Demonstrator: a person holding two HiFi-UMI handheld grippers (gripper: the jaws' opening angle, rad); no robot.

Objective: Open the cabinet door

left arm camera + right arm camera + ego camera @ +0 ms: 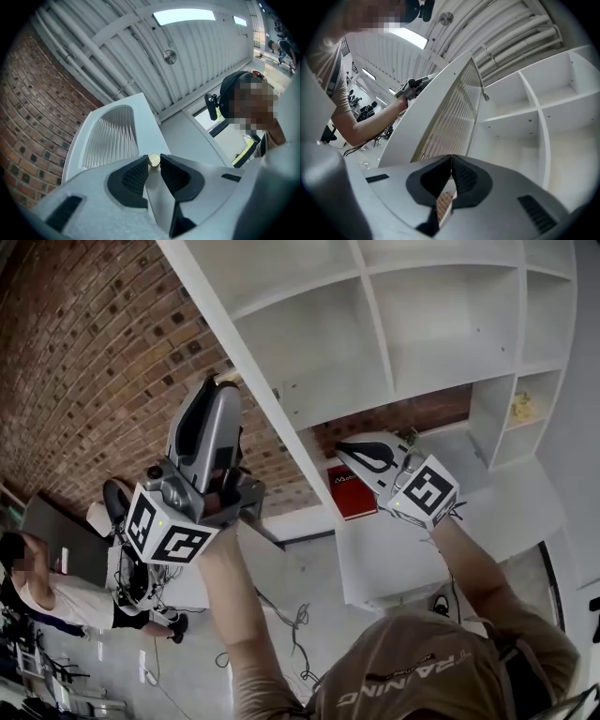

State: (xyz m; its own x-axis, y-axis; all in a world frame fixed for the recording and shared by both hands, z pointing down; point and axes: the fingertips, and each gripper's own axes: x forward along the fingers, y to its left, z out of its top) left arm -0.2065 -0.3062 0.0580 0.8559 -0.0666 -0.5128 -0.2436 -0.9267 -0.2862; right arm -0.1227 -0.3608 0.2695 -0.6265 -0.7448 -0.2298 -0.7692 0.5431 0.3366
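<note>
Your left gripper (pixel 153 164) is clenched on the door's little brass knob (pixel 153 160), up at ten o'clock in the head view. The door (pixel 246 362) stands open, edge-on to you, running from twelve o'clock down to centre, its ribbed glass (pixel 111 136) showing. Your right gripper (pixel 451 161) is pinched closed on nothing, at three o'clock near the door's edge. White shelves (pixel 441 315) sit at one o'clock.

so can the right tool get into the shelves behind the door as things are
Probably yes: the cabinet door is swung out, the left tool shut on its knob, and the right tool, shut and empty, faces the open shelves with nothing visible between.
</note>
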